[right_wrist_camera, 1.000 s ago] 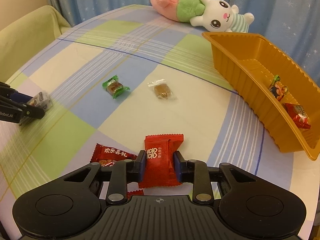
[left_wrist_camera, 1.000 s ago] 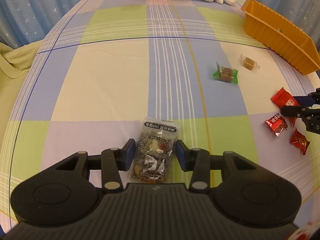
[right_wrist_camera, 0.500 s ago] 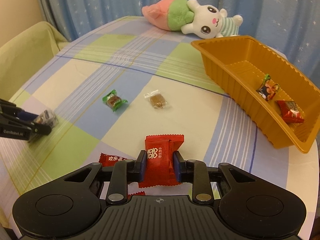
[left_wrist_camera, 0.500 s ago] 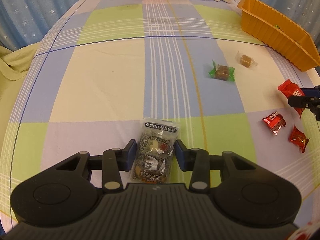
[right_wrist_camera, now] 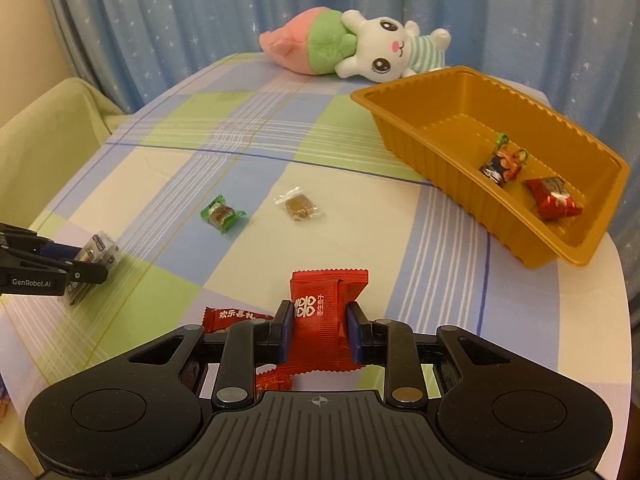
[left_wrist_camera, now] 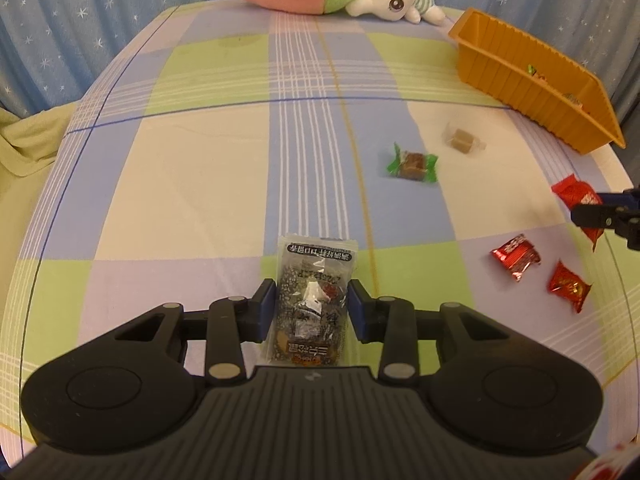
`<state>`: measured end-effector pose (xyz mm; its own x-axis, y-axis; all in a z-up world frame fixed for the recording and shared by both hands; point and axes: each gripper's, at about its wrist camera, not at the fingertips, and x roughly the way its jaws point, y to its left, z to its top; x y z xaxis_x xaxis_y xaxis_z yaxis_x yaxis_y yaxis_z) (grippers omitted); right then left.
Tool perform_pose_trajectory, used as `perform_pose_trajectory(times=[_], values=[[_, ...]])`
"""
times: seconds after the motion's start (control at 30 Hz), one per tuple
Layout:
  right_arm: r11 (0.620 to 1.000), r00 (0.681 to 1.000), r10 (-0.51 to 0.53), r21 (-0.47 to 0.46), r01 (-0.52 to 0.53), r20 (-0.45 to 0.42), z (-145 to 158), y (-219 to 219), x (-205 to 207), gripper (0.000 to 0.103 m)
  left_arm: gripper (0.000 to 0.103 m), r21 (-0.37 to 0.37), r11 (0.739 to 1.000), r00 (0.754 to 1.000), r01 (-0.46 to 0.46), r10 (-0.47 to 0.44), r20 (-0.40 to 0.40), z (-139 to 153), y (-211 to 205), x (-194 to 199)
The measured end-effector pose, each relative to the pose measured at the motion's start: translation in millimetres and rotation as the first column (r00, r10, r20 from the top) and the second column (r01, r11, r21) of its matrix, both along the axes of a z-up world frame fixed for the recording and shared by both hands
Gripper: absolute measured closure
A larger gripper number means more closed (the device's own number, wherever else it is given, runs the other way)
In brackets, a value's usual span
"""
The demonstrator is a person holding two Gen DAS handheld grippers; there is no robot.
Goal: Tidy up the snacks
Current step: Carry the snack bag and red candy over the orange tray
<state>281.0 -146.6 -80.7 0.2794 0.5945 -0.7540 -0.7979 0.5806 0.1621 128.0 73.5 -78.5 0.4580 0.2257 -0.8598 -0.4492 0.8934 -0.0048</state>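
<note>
The right gripper (right_wrist_camera: 316, 332) was seen clenched on a red foil-wrapped candy with white characters (right_wrist_camera: 326, 320), its jaws pressing both flanks of the wrapper. Compared with a second before, the candy had been raised off the checked blue, green and cream tablecloth (right_wrist_camera: 360, 216); the view had lifted, so that more of the ribbed orange plastic tray (right_wrist_camera: 448, 120) at the upper right of the frame was shown. Two wrapped sweets already lay inside that tray.

In the left wrist view, the left gripper (left_wrist_camera: 312, 312) had been narrowed around a clear packet of dark speckled snack with black print (left_wrist_camera: 312, 300), low in the centre of the frame. The pads appeared to have just met the packet's edges, though a firm grip could not be confirmed, and the packet still lay flat on the cloth.

A carry to the tray was judged to be under way on the right, with a pickup only being secured on the left. A green-wrapped brown candy (left_wrist_camera: 414, 162), a clear-wrapped caramel (left_wrist_camera: 462, 140) and two small red foil sweets (left_wrist_camera: 516, 256) remained loose on the tabletop.
</note>
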Motion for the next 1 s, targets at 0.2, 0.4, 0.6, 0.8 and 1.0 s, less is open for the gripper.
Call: perform_pose_trajectory(times=[0.2,0.4,0.6,0.8,1.0], values=[[0.999,0.999,-0.029,0.02,0.029,-0.014,4.1,-12.0,-0.7,0.075,0.068,0.002,1.0,0.999,0.017,-0.017,0.044,17.1,-9.4,2.9],[0.997,0.998,-0.057,0.042,0.057,-0.013,10.0,-21.7,1.4,0.075,0.068,0.004,0.999,0.994,0.048,-0.048,0.098,37.1,-19.3,10.8],[0.995,0.997,-0.077,0.064,0.077,-0.004,17.8,-29.9,5.0,0.075,0.068,0.018,0.996,0.987,0.091,-0.092,0.132,50.7,-29.6,28.2],[0.991,0.995,-0.104,0.09,0.104,0.003,26.9,-36.0,15.0,0.075,0.068,0.029,0.989,0.975,0.146,-0.149,0.165,63.9,-38.2,54.9],[0.982,0.99,-0.139,0.13,0.136,0.012,39.9,-38.2,30.8,0.075,0.068,0.048,0.975,0.954,0.219,-0.224,0.199,77.9,-48.8,93.1]])
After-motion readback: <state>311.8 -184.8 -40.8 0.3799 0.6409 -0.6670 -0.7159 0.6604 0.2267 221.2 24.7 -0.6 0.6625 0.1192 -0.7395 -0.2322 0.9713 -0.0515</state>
